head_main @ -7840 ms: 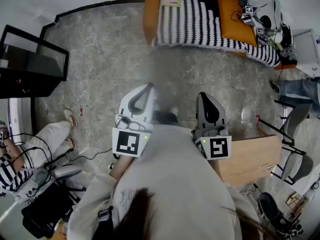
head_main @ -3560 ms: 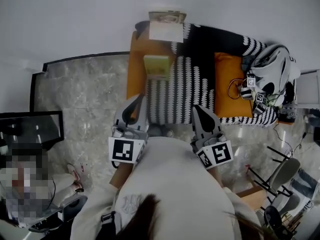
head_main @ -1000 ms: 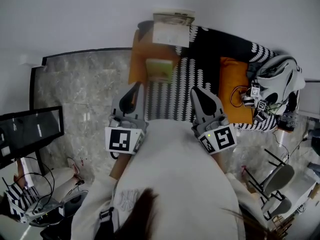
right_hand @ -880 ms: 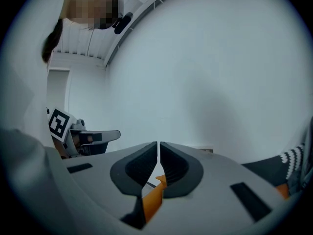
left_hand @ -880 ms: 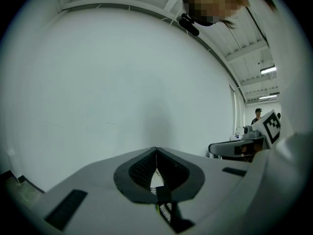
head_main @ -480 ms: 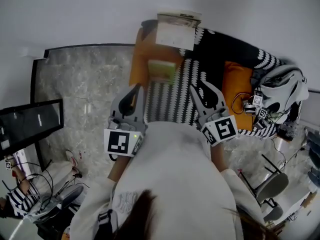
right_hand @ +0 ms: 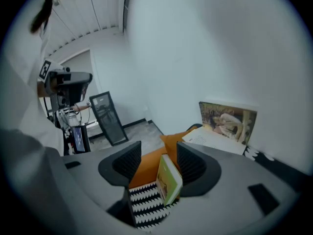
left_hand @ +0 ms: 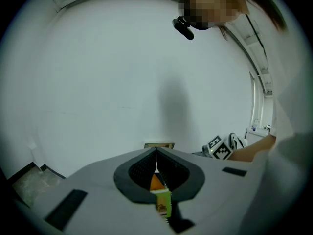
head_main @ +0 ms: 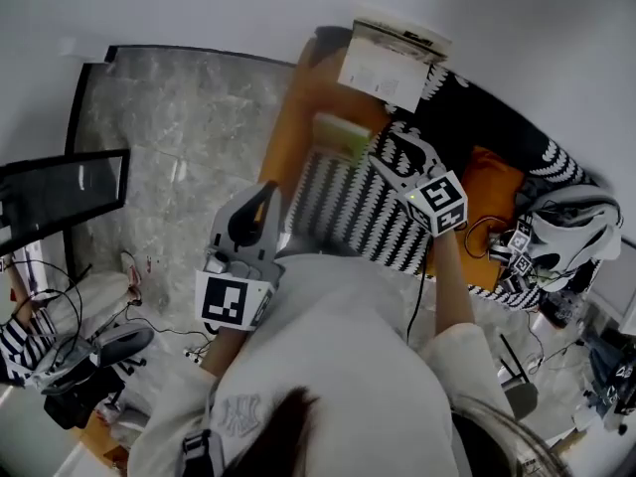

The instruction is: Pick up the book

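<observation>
A thin green book (head_main: 341,135) stands on edge on the striped blanket (head_main: 348,212) of an orange sofa (head_main: 303,117). My right gripper (head_main: 388,149) reaches out over the blanket, its tips just right of the book. Its jaws have just been opening. In the right gripper view the book (right_hand: 168,180) shows in the gap of the right gripper (right_hand: 157,155), close to the right-hand jaw, with neither pad pressing on it. My left gripper (head_main: 264,191) hangs back near the sofa's front edge, its jaws meeting at the tip. Past the left gripper (left_hand: 156,156) shows a sliver of the book (left_hand: 163,202).
An open picture book (head_main: 393,58) leans against the wall behind the sofa, also seen as the picture book (right_hand: 227,121) in the right gripper view. An orange cushion (head_main: 487,192) and white gear with markers (head_main: 571,227) lie at the right. A black screen (head_main: 60,192) stands on the floor at the left.
My right gripper has swung forward and down to the green book, and its jaws have gone from shut to wide open. The left gripper has sunk a little.
</observation>
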{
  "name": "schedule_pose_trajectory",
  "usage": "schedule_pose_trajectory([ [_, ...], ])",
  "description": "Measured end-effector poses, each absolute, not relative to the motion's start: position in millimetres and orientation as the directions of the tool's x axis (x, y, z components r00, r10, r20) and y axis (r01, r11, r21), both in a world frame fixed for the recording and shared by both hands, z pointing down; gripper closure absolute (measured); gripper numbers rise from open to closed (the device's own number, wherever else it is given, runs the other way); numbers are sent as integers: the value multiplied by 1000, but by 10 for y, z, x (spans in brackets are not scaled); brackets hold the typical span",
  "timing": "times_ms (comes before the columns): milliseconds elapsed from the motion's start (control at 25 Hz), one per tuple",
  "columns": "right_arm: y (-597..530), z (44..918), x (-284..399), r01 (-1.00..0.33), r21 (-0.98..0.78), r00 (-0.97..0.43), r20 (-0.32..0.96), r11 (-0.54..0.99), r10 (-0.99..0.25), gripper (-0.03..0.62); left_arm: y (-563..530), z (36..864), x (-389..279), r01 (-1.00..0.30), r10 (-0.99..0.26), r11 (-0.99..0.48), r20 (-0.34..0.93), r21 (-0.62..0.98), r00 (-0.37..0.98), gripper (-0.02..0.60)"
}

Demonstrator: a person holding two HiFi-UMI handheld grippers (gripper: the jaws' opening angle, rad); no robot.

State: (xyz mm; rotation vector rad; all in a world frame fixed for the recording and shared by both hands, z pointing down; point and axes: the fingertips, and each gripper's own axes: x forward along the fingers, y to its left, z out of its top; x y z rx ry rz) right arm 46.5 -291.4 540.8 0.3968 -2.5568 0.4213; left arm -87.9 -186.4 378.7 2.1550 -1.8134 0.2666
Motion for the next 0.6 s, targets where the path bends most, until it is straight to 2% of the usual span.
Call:
schedule_pose_trajectory([
  [240, -3095, 6382, 387, -249, -270, -768, 641, 930, -19, 368, -1929, 3895, -908, -989, -911, -99, 390, 111, 135, 572],
  [600, -3223, 7394, 267, -227, -373, -716, 690, 900, 106, 368, -2079, 4173, -824, -988, -862, -68, 490, 139, 128, 572],
])
